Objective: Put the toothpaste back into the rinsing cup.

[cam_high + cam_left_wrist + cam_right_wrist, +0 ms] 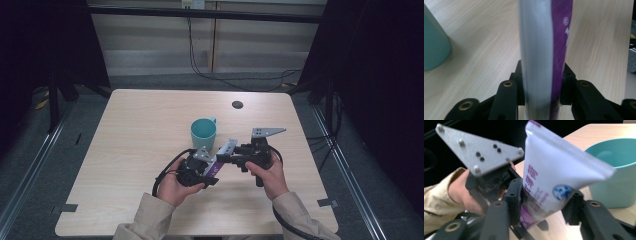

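A person sits at the near edge of a pale wooden tabletop (140, 150), holding a set of black tongs in each hand. Between them, raised just above the tabletop near its middle, is a soft white-and-purple plastic tube (221, 158) with a flat crimped end, probably toothpaste. The left tongs (541, 82) are closed on the lower part of the tube, its body rising straight up between the jaws. The right tongs (544, 205) are closed on the same tube from the other side, so both tools grip it at once. Just beyond the tube, towards the far edge, stands a teal ceramic mug (203, 133), upright and seemingly empty. A likely risk is that the slick, squashy tube slips or twists if one grip loosens before the other is secure, or that squeezing too hard forces paste out. The mug stands close enough that a swinging tube end or tool could knock it. A small dark round hole (237, 104) lies farther back, well apart and out of the way.
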Demonstrator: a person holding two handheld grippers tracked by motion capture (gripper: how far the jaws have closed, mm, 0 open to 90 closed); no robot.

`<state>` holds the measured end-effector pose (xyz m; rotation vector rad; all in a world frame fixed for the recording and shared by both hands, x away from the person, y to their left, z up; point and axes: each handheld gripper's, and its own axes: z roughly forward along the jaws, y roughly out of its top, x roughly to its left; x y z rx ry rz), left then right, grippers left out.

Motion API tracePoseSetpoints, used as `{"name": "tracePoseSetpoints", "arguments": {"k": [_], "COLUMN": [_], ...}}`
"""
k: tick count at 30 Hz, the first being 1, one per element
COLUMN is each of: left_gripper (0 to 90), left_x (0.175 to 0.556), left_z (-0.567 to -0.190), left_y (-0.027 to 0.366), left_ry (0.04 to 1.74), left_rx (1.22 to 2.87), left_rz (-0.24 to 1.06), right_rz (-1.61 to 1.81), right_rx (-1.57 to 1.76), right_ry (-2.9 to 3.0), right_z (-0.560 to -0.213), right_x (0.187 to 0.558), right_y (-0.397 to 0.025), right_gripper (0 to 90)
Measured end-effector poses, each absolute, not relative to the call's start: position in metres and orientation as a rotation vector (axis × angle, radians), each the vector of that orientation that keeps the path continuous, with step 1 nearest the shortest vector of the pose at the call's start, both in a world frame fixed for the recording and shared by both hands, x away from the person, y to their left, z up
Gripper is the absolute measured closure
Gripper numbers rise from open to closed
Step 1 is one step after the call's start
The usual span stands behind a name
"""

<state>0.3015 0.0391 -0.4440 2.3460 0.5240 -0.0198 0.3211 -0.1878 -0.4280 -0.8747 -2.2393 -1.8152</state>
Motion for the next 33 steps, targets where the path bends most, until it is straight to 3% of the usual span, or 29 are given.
{"name": "tracePoseSetpoints", "arguments": {"k": [2,8,13,17,33], "left_gripper": [64.4,59.9,38.7,29.0,20.3], "left_x": [0.3,0.3,0.3,0.301,0.296], "left_z": [-0.444,-0.445,-0.442,-0.441,-0.476], "left_y": [0.034,0.031,0.039,0.052,0.098], "left_ry": [0.517,0.522,0.536,0.541,0.593], "left_rx": [2.34,2.309,2.292,2.295,2.329], "left_rz": [-0.036,-0.031,-0.005,0.019,0.12], "right_rz": [-1.819,-1.815,-1.78,-1.793,-1.774], "right_rx": [-0.846,-0.827,-0.81,-0.823,-0.865], "right_ry": [-2.221,-2.242,-2.331,-2.342,-2.451], "right_z": [-0.426,-0.418,-0.412,-0.407,-0.388], "right_x": [0.321,0.323,0.323,0.324,0.331], "right_y": [-0.184,-0.177,-0.175,-0.179,-0.188], "right_gripper": [71.0,76.4,77.3,77.3,77.3]}}
